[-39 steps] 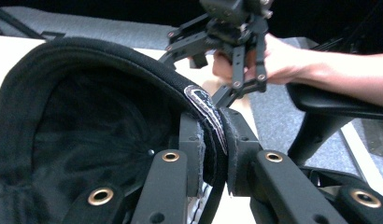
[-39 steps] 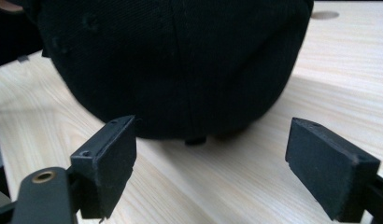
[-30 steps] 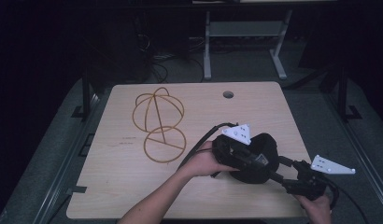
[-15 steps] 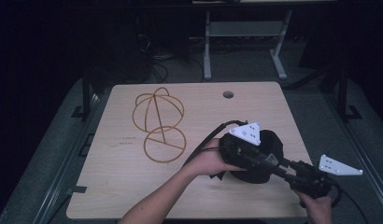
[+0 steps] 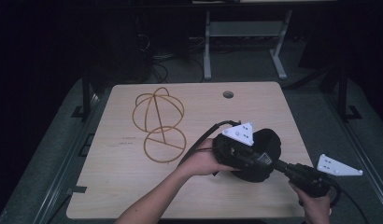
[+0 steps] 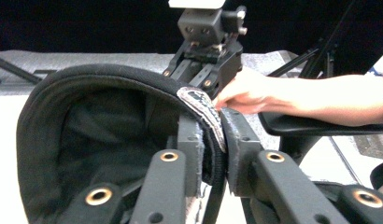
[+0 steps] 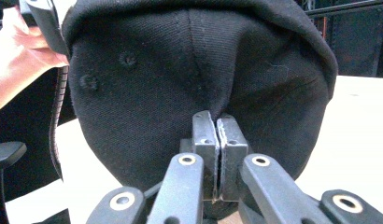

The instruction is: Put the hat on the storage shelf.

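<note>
The black cap (image 5: 266, 154) is sitting near the right front part of the table (image 5: 133, 186), between the two grippers. The left gripper (image 6: 213, 154) is pinching the cap's rim. Its jaws are squeezing the thick edge of the cloth, and one jaw is sitting inside the cap.

The right gripper (image 7: 216, 135) is biting the back of the cap, low down. Its jaws have just been closing, and now they are pressed together on a small fold of cloth. A second ago that gripper was farther out to the right, with its jaws wide. Now it is reaching in to the cap.

The cap is also a little more to the right than before. The wire frame (image 5: 158, 122) is lying in the same spot, well apart from the cap.
</note>
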